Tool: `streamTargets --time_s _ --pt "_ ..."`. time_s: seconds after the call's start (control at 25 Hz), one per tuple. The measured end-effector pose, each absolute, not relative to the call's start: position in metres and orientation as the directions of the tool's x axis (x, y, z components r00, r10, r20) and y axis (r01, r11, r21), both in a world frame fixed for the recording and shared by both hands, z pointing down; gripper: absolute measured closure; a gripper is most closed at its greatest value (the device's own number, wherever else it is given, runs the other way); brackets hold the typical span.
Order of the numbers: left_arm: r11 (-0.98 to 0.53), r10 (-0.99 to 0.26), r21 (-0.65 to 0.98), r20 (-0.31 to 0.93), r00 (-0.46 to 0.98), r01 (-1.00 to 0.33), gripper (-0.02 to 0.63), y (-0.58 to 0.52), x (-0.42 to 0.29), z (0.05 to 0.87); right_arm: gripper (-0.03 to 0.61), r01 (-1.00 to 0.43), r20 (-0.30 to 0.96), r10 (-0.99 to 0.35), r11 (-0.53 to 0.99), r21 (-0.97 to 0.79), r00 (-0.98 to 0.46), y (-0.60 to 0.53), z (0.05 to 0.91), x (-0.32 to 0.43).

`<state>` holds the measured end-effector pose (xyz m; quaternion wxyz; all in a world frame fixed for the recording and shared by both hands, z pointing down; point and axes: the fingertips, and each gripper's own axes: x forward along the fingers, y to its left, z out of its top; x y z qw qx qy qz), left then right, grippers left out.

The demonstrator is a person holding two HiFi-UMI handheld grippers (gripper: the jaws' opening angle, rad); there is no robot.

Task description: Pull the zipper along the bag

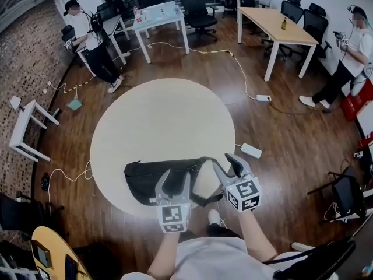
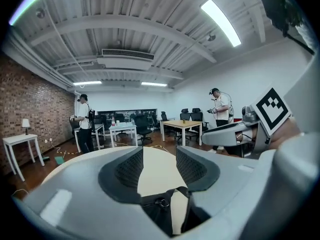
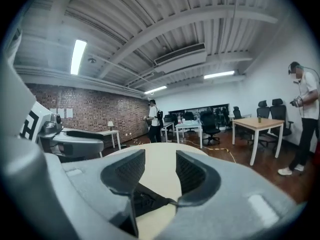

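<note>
A black bag lies on the round beige table, at its near edge, with a strap trailing off to the right. My left gripper hovers over the bag's right half, open, nothing between its fingers. In the left gripper view the bag and a small metal zipper pull show low between the open left gripper's jaws. My right gripper is open at the bag's right end. In the right gripper view the bag's end lies below the empty right gripper.
A white power strip and cables lie on the wooden floor right of the table. Desks, office chairs and two standing people are at the back. A white side table stands at the left by the brick wall.
</note>
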<state>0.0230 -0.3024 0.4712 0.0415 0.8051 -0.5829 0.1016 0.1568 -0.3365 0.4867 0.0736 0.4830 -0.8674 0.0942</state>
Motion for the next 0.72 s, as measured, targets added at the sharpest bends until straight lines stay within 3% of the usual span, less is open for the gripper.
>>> streamTargets --time_s 0.32,0.72 --pt "-0.344 -0.857 0.001 0.407 0.315 -0.939 0.397 -0.331 0.037 0.552 0.397 -0.814 0.439 -0.698 0.558 -0.163 -0.566 -0.371 0.598 0.147" --pt "-0.354 -0.763 0.038 0.566 0.312 -0.935 0.403 -0.33 0.032 0.632 0.397 -0.678 0.648 -0.496 0.734 -0.043 -0.578 -0.385 0.72 0.097"
